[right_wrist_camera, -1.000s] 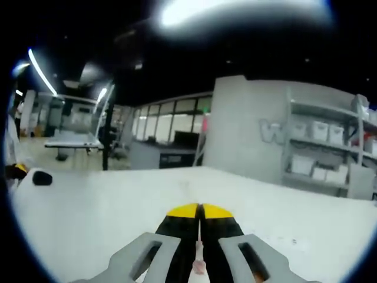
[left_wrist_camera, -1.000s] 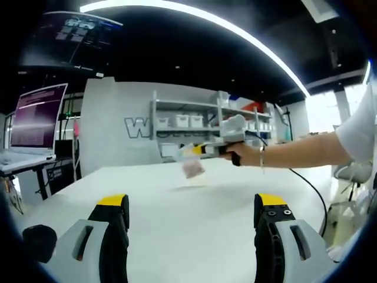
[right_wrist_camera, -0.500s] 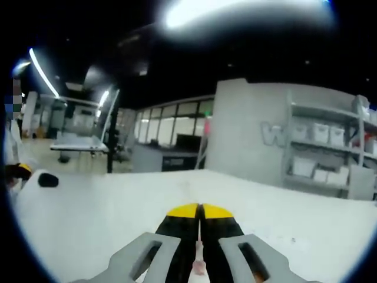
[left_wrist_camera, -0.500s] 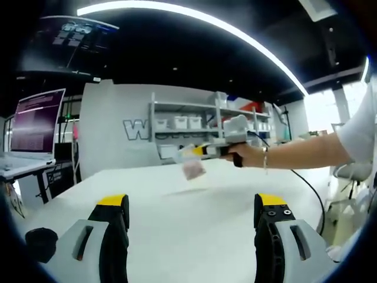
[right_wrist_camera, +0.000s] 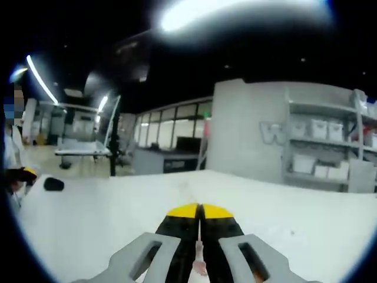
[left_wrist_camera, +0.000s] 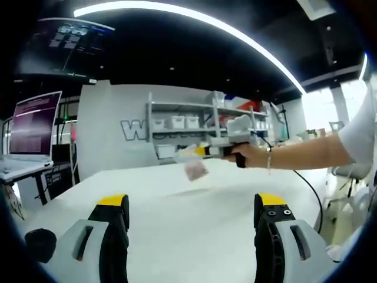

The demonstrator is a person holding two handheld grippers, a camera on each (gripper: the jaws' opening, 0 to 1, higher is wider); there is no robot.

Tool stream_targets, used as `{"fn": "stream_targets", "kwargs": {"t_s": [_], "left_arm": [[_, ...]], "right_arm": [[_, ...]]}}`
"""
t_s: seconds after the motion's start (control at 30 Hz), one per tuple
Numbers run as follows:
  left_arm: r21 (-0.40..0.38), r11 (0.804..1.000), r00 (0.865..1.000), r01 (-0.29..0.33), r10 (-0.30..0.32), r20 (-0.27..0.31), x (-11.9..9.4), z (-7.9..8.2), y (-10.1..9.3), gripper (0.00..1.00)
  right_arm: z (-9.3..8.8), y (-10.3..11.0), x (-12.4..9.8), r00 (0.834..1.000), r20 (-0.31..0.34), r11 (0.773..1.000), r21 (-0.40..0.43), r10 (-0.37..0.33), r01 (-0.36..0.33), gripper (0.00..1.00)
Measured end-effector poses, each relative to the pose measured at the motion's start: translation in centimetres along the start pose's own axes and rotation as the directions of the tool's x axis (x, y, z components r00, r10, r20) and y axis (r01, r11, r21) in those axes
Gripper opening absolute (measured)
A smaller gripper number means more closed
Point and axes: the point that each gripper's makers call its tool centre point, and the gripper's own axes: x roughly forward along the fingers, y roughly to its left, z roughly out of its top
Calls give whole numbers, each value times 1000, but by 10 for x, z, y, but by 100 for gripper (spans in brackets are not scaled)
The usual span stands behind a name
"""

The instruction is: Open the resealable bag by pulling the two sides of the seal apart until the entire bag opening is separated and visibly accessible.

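In the left gripper view my left gripper (left_wrist_camera: 193,203) stands open low over the white table (left_wrist_camera: 177,218), nothing between its yellow-tipped fingers (left_wrist_camera: 112,200). Further off, a hand holds the right gripper (left_wrist_camera: 203,151) above the table, shut on a small clear resealable bag (left_wrist_camera: 194,168) with pinkish contents that hangs from its tip. In the right gripper view my right gripper (right_wrist_camera: 199,210) has its jaws pressed together on the bag's thin edge (right_wrist_camera: 199,259), most of the bag hidden below them.
A laptop (left_wrist_camera: 32,132) stands on a desk at the left. A small black object (left_wrist_camera: 40,243) lies on the table near my left gripper. Shelves with white bins (left_wrist_camera: 188,127) line the back wall. A black cable (left_wrist_camera: 312,194) trails from the right gripper.
Both cameras drifted slightly. The right gripper keeps holding the bag in the air at about the same place; my left gripper stays open.
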Motion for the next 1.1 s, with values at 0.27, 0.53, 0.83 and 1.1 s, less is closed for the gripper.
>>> {"fn": "stream_targets", "kwargs": {"t_s": [0.27, 0.53, 0.83, 1.1], "left_arm": [[5, 1000, 1000, 5, -5, -8, 0, -1, -3, 86], [6, 1000, 1000, 15, -15, -8, 2, -2, -6, 86], [3, 1000, 1000, 20, -20, -4, 2, -2, -7, 86], [3, 1000, 1000, 22, -22, -3, 2, -1, -6, 86]], "right_arm": [[-1, 5, -9, 1000, 11, 1000, 1, 6, -6, 0], [3, 15, -15, 999, 27, 1000, -1, 23, -23, 0], [6, 25, -24, 998, 38, 999, -14, 40, -39, 0], [5, 29, -27, 998, 40, 999, -11, 49, -49, 0]]}}
